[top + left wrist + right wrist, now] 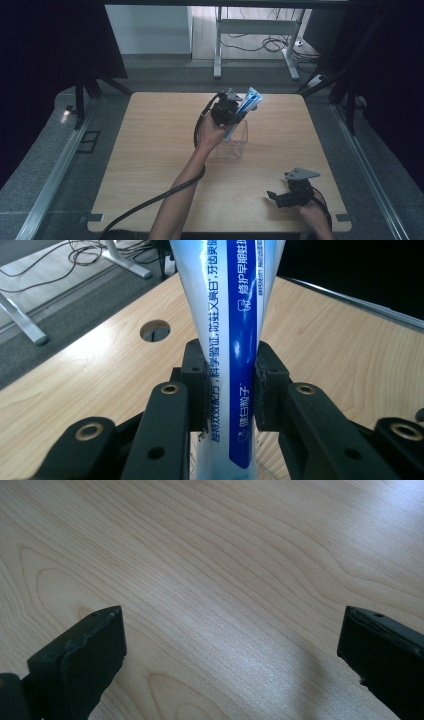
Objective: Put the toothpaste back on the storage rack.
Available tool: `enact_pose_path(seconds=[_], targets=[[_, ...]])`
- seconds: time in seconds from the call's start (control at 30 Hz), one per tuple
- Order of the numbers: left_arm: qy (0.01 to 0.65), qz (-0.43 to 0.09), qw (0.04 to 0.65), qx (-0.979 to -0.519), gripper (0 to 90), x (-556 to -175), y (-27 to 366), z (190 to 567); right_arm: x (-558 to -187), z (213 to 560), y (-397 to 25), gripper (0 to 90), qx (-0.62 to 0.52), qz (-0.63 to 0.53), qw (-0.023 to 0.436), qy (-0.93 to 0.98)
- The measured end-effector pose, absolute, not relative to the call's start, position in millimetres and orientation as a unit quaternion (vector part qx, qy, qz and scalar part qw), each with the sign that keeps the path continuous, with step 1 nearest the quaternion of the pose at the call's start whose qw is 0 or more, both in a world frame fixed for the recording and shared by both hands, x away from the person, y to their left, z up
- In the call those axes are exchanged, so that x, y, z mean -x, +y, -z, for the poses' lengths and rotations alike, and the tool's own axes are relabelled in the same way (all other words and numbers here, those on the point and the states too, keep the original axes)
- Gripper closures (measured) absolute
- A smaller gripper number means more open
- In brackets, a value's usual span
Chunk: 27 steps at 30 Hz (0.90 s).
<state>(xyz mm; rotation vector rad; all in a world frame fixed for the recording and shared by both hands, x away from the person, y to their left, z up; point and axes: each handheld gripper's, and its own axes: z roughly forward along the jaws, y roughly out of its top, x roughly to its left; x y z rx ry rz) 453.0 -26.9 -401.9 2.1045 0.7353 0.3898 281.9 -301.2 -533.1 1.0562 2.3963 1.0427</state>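
A blue and white toothpaste tube [247, 106] leans out of a clear plastic box [235, 142] at the middle of the table. My left gripper [231, 111] is shut on the tube above the box. In the left gripper view the two black jaws pinch the tube [231, 340] from both sides, and its printed face runs up out of the frame. My right gripper [280, 197] rests low near the table's front right corner, jaws wide apart. In the right gripper view nothing but bare wood lies between its fingertips [232, 640].
The wooden table [160, 150] has a round cable hole [155, 330] near its far edge. Beyond it stand a desk frame [257, 40] with cables on the floor. Dark curtains hang on both sides.
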Motion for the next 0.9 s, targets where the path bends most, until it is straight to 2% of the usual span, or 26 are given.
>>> enact_pose_path(seconds=[0.6, 0.9], targets=[[0.287, -0.148, 0.412, -0.852, 71.6, -446.6, -28.6, 436.1, -282.2, 533.7, -300.4, 0.0, -0.369, -0.365, 0.159, 0.84], [0.281, -0.137, 0.411, -0.856, 71.2, -444.8, -28.2, 439.2, -282.1, 534.0, -300.1, 0.0, -0.37, -0.364, 0.158, 0.84]])
